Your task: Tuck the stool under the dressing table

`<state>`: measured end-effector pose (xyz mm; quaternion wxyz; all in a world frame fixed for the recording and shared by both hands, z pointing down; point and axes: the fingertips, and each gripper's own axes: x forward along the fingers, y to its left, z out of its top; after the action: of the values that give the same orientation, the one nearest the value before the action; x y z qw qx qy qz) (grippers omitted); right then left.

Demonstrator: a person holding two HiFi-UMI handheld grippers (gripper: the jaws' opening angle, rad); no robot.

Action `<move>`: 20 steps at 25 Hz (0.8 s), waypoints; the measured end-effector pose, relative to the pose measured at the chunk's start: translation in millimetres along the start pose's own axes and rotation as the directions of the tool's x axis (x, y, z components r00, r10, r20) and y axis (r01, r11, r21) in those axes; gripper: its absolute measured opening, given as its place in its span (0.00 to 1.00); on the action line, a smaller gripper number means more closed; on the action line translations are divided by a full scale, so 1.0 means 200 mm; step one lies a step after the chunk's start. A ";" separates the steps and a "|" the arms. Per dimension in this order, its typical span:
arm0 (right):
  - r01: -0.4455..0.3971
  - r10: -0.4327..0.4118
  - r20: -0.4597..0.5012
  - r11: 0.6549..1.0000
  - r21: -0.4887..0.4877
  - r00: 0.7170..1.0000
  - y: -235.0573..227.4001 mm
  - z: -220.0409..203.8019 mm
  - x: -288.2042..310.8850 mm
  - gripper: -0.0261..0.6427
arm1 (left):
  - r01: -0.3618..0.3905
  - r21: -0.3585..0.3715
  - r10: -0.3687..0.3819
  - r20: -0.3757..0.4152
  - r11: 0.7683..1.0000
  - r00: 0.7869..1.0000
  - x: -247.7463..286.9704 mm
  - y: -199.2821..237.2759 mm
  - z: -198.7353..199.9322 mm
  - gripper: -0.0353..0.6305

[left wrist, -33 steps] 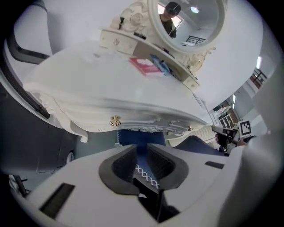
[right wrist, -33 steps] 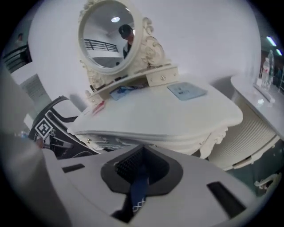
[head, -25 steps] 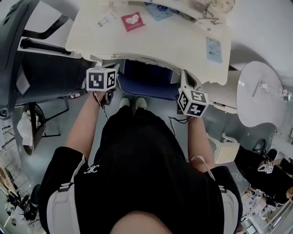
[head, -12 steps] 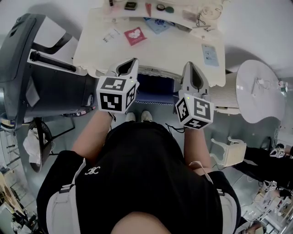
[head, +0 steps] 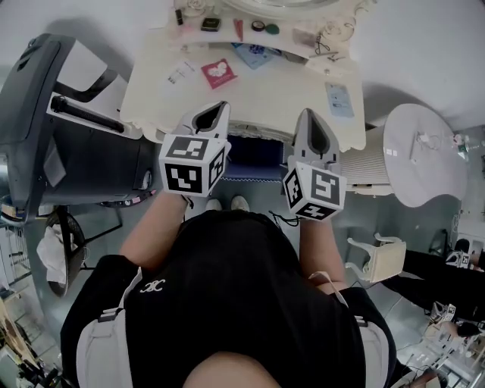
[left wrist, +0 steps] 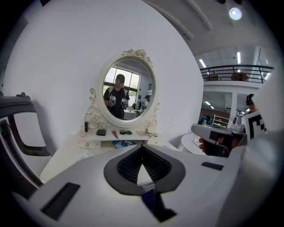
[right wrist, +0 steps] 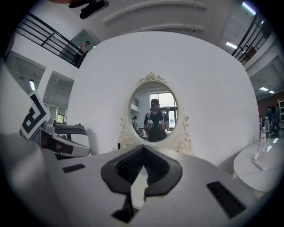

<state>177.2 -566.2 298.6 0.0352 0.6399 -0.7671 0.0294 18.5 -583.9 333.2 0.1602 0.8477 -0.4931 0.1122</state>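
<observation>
round white table: right | dark grey machine: left | small white chair: lower right

Right gripper, jaws closed, seemingly empty, faces the oval mirror.

- Of the stool we see only a strip of blue seat between the left gripper and the right gripper. The rest, legs and all, lies hidden under the dressing table.
- The mirror is cut off by the top edge of the head view.
- The small things on the shelf below the mirror are too small for us to name.
- Each gripper's own body blocks most of the tabletop in its view.
- Our shoes show only their toes past the black shirt.
- The round table runs off the right edge of the right gripper view.
- The dark machine is cut by the left edge of the head view, and we cannot tell what it is.
</observation>
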 end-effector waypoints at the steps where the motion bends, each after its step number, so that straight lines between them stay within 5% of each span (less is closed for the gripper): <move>1: -0.003 0.003 0.000 1.000 0.006 1.000 0.00 0.00 0.00 0.05 | -0.004 0.001 0.004 0.004 1.000 1.000 -0.01 0.00 0.00 0.06; 20: -0.036 0.038 -0.031 0.998 0.053 0.999 -0.04 -0.06 0.01 0.05 | -0.028 0.002 0.028 0.001 1.000 1.000 0.02 -0.04 -0.02 0.06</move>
<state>184.6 -568.0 310.2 0.0303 0.6257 -0.7771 0.0605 28.1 -581.8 336.0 0.1577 0.8410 -0.5048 0.1144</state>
